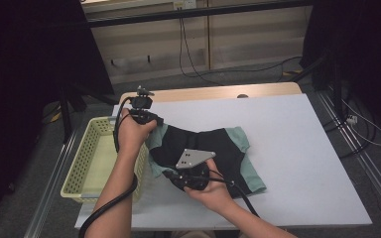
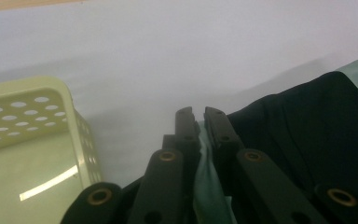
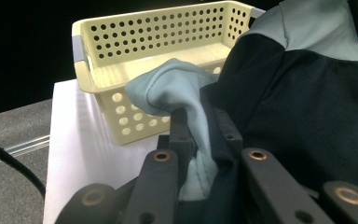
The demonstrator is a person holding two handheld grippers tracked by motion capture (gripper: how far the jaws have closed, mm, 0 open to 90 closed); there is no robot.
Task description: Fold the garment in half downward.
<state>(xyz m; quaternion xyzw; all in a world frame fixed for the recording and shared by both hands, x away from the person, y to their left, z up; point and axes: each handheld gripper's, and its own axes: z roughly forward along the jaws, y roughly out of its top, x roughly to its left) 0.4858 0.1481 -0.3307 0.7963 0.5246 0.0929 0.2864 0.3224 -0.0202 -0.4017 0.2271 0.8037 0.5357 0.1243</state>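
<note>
Pinching the green edge of the shirt (image 1: 213,151), the left hand-held gripper (image 2: 196,122) and the right hand-held gripper (image 3: 199,125) both hold it beside the basket (image 1: 87,148) on the table (image 1: 297,144).

garment (image 1: 213,148) on table (image 1: 297,148) | basket (image 1: 87,163) left of garment

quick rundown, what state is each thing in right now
black and mint-green fabric garment: bunched on the white table, pinched at two spots
pale yellow perforated plastic basket: upright, nothing visible inside
left hand-held gripper: shut on the garment's green edge
right hand-held gripper: shut on a green and black fold
</note>
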